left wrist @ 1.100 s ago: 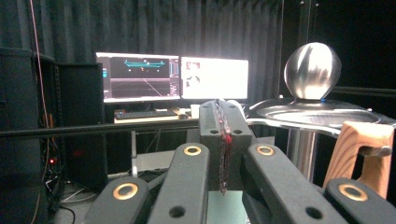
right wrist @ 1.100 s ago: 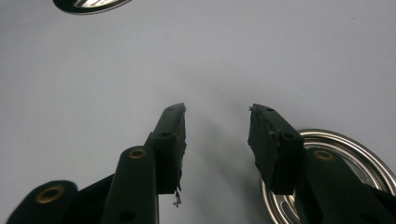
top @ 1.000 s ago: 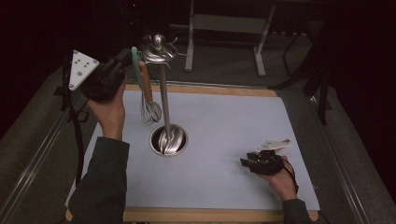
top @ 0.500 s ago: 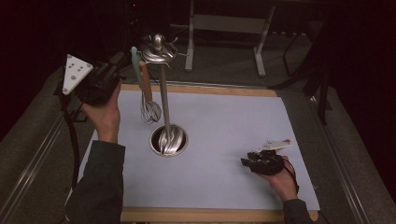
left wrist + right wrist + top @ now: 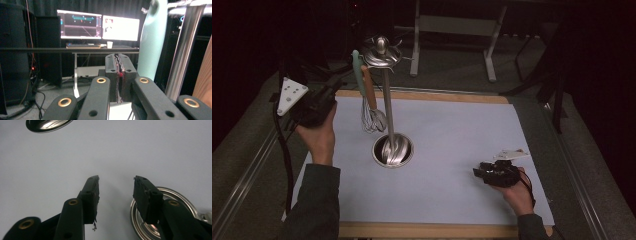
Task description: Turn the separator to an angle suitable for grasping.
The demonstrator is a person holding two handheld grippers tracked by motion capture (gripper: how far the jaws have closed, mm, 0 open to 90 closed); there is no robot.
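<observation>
Left gripper point(image 5: 121, 75): jaws nearly shut, just easing apart, nothing between them, beside mint utensil handle point(image 5: 152, 40). Right gripper point(image 5: 116, 187): jaws apart, empty, over table point(image 5: 75, 157).

Plenty of open mat point(image 5: 462, 135) across the middle and right. Smack in the centre: a steel stand point(image 5: 388, 107), round base point(image 5: 393, 150) below, hook crown on top. Hanging off its left side, a whisk point(image 5: 372, 112) and a mint-handled utensil point(image 5: 357, 67), crowding the gap toward the left gripper point(image 5: 329, 90). Free passage round the right gripper point(image 5: 479, 172).
</observation>
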